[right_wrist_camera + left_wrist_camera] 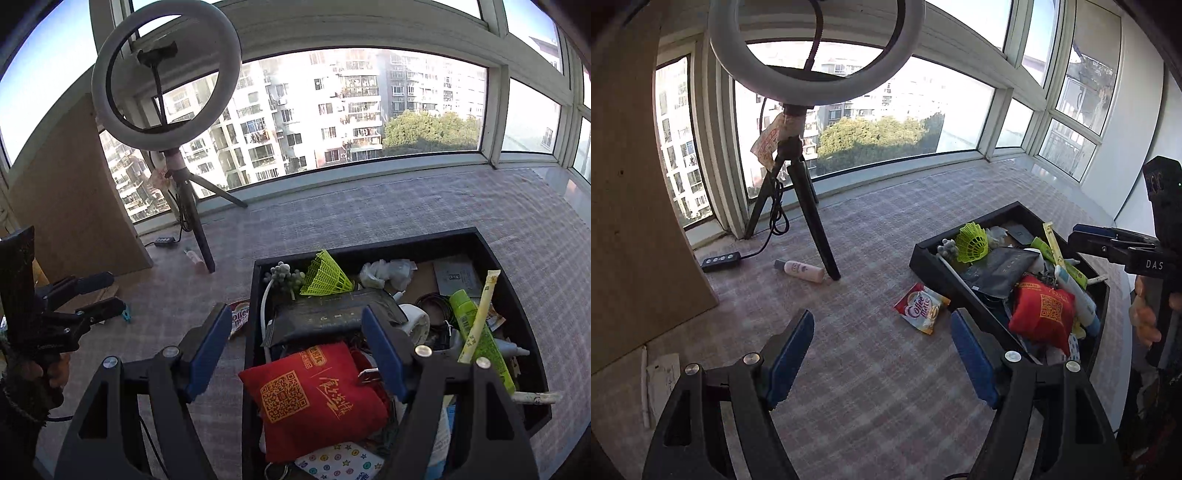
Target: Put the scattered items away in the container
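Currently both tongs stand spread with nothing between their blue pads. The left gripper hangs over bare checked cloth, its right-hand pad at the near left corner of the black rectangular tray. The right gripper hangs over the tray's near left part, above a red fabric pouch printed with a gold QR code.

Tray contents, seen from the right wrist: lime-green plastic shuttlecock at 12 o'clock of the pouch; dark foil packet between the two; green tube and pale yellow stick sachet at 3 o'clock; crumpled white wrapper toward the far wall.

Still outside the tray: a Coffee-mate sachet, red, white and gold, lies flat on the cloth just beside the tray's left wall, at about 1 o'clock of the left gripper. A pale pink bottle lying on its side rests at 11 o'clock, touching or almost touching a foot of the black tripod that carries a white ring light. A black cable remote lies left of the bottle.
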Demonstrator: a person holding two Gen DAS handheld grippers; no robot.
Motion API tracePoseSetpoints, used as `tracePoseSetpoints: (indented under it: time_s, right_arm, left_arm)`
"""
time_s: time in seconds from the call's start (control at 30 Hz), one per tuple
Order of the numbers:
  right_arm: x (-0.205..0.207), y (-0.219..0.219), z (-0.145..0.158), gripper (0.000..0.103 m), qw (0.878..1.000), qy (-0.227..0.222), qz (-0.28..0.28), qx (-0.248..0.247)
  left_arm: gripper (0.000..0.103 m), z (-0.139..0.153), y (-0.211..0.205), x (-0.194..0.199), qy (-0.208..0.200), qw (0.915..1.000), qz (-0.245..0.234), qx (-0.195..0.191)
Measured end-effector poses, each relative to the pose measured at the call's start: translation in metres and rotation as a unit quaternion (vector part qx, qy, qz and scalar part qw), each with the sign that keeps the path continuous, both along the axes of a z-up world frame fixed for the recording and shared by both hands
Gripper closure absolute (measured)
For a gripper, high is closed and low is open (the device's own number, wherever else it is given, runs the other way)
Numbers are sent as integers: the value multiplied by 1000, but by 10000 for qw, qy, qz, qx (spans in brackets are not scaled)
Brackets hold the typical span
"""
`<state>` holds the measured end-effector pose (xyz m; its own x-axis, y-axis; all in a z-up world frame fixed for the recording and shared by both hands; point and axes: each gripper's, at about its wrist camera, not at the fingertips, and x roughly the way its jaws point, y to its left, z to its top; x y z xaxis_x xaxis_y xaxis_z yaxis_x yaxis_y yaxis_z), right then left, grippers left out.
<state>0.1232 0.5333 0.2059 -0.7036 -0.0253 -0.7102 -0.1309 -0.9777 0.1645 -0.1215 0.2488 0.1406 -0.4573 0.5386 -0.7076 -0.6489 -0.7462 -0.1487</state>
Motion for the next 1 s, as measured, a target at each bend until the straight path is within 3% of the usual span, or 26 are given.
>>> tracePoseSetpoints:
  time_s: [0.2,0.3,0.43,0.47,0.57,0.63,0.7,1.0]
  right_arm:
    - [-46,-60,-25,31,9966,-459,665,-180]
    - [-60,-86,-44,31,9934,-689,834,-369]
    - [-78,-108,-56,33,9921,-777,970,-185]
    - [-85,-108,-56,38,9917,-791,975,-277]
    - [-110,-114,-57,72,9870,-831,1226,-618]
    - [-125,-131,-59,75,9862,-781,1409,-373]
    - [-141,-152,-62,88,9846,-644,1628,-13]
    - [-229,-195,-107,94,9790,-766,1829,468]
  left_arm:
    - [30,-19,-56,-14,-35,9990,354,-263]
    - [30,-25,-63,-25,-53,9989,356,-285]
    - [31,-29,-56,-38,-63,9993,233,-295]
    - [33,-29,-55,-39,-64,9994,248,-240]
    - [33,-28,-60,-44,-124,9993,348,-20]
    - [33,-29,-70,-44,-190,9988,429,104]
    - [34,-30,-86,-40,-204,9981,555,143]
    - [34,-33,-173,-16,-143,9919,1263,-59]
